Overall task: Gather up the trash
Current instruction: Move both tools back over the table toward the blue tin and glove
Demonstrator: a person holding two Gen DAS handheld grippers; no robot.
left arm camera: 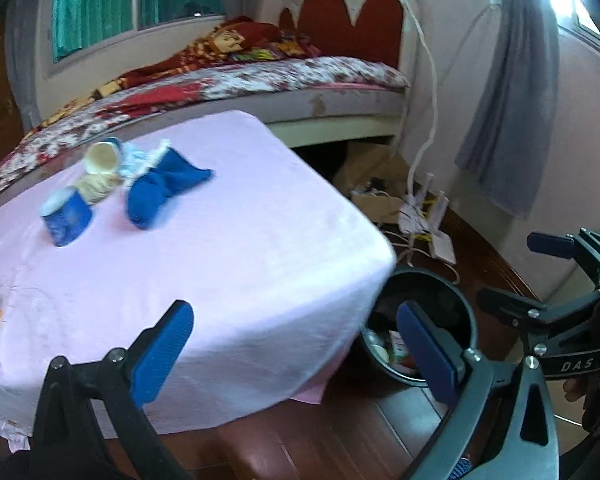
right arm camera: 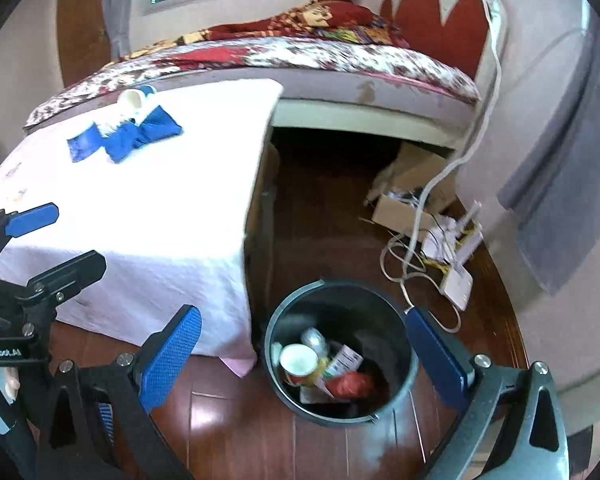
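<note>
Trash lies at the far side of the pink-clothed table [left arm camera: 228, 264]: an upturned blue paper cup [left arm camera: 66, 216], a second cup on its side [left arm camera: 104, 156], a crumpled blue wrapper [left arm camera: 160, 184] and a beige paper wad [left arm camera: 96, 186]. The right wrist view shows the same cup [right arm camera: 136, 100] and wrapper [right arm camera: 140, 132]. My left gripper [left arm camera: 296, 340] hangs open and empty over the table's near corner. My right gripper [right arm camera: 304, 356] is open and empty above the black bin [right arm camera: 276, 320], which holds a paper cup [right arm camera: 298, 360], a can and red trash. Each gripper shows in the other's view: right gripper [left arm camera: 528, 272], left gripper [right arm camera: 56, 240].
The bin [left arm camera: 452, 304] stands on the wooden floor by the table's corner. Behind it are a bed [right arm camera: 340, 64] with patterned covers, a cardboard box [right arm camera: 396, 208], a white router [right arm camera: 456, 276] with loose cables, and a grey curtain [left arm camera: 508, 112].
</note>
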